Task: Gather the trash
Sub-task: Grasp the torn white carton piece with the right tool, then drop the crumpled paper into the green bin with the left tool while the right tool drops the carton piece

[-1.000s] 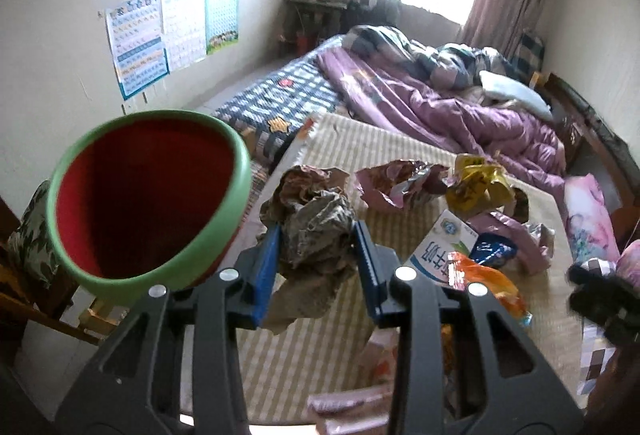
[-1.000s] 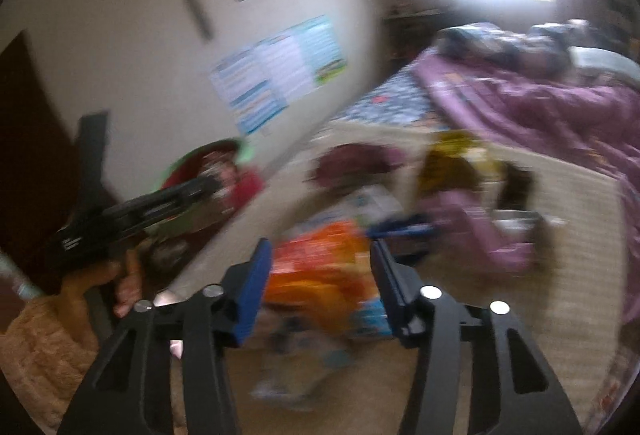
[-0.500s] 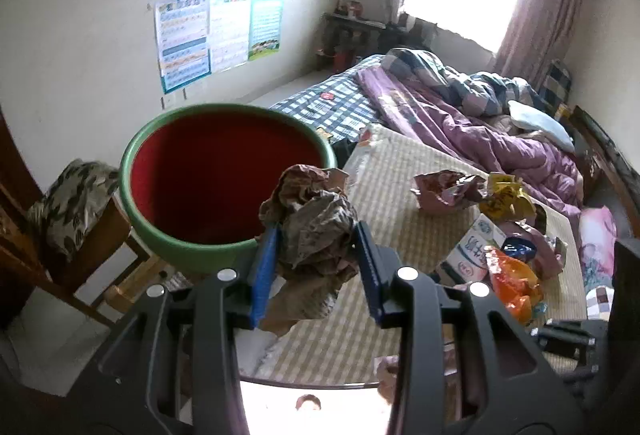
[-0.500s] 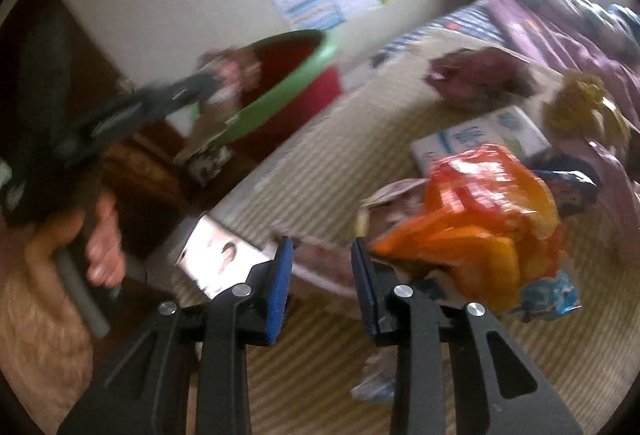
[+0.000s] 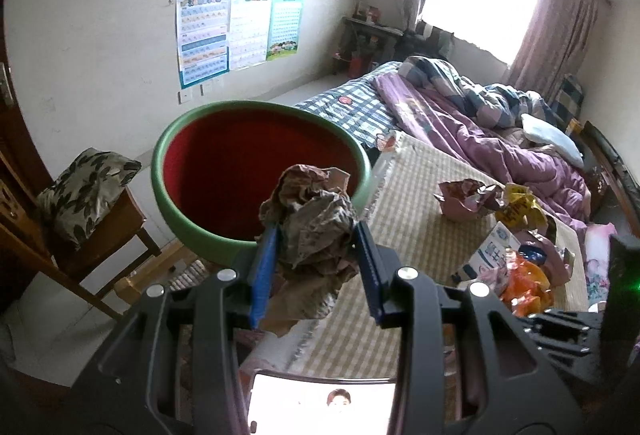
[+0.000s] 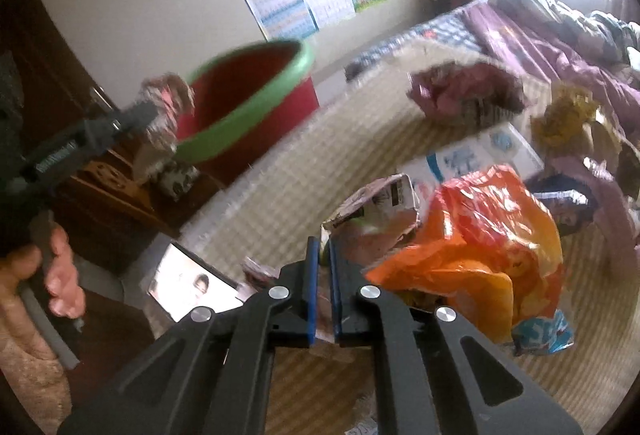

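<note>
Left wrist view: the left gripper (image 5: 316,235) clamps a crumpled wrapper (image 5: 310,227) just before the red bin (image 5: 256,171); right wrist view: the right gripper (image 6: 323,255) is nearly closed, pinching a torn carton (image 6: 376,211) beside an orange bag (image 6: 480,235) on the mat (image 6: 320,163).

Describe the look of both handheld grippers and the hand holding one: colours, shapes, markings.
Left gripper and right gripper match: black plastic fingers with triangular cut-outs, silver round rivets and blue pads. The right wrist view shows pale lettering, unreadable, on the left gripper's body and a bare hand around its grey handle.
</note>
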`<state>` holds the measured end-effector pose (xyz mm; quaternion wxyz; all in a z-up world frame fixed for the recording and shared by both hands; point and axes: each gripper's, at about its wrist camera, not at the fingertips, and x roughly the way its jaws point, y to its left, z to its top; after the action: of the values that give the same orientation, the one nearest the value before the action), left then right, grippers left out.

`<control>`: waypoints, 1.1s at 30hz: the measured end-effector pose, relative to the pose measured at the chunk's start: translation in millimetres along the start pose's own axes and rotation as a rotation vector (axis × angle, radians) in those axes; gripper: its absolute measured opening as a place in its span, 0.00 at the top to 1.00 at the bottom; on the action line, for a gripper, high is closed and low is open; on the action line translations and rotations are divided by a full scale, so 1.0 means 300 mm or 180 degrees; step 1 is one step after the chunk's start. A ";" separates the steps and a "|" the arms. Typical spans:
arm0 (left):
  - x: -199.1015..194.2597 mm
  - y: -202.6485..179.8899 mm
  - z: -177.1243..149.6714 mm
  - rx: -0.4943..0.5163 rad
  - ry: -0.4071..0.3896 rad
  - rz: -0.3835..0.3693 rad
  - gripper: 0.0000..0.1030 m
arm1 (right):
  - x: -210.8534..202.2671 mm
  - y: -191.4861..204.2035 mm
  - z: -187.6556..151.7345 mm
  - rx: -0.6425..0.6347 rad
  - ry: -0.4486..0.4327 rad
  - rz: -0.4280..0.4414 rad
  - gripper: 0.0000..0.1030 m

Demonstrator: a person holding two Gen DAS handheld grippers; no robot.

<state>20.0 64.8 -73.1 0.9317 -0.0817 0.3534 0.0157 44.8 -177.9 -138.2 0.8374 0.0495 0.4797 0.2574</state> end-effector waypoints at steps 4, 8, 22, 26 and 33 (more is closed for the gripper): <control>-0.012 0.042 0.015 -0.0025 -0.0013 0.0060 0.64 | -0.034 0.029 0.034 0.0007 -0.0165 0.0120 0.95; -0.007 0.094 0.034 -0.0057 -0.0008 0.0111 0.64 | -0.059 0.059 0.078 -0.0013 -0.0321 0.0200 0.95; 0.163 0.228 0.151 0.0125 0.0177 -0.0241 0.64 | 0.052 0.254 0.313 -0.0073 -0.0597 0.0280 0.95; 0.232 0.241 0.153 0.0202 0.0307 -0.0354 0.64 | 0.110 0.300 0.360 -0.0110 -0.0594 0.0210 0.95; 0.326 0.260 0.162 0.0304 0.0457 -0.0449 0.59 | 0.176 0.311 0.389 -0.0021 -0.0579 0.0105 0.95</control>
<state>118.5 146.9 -113.0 0.9056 -0.0629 0.4130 -0.0727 127.3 -53.0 -85.9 0.8732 0.0778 0.4000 0.2672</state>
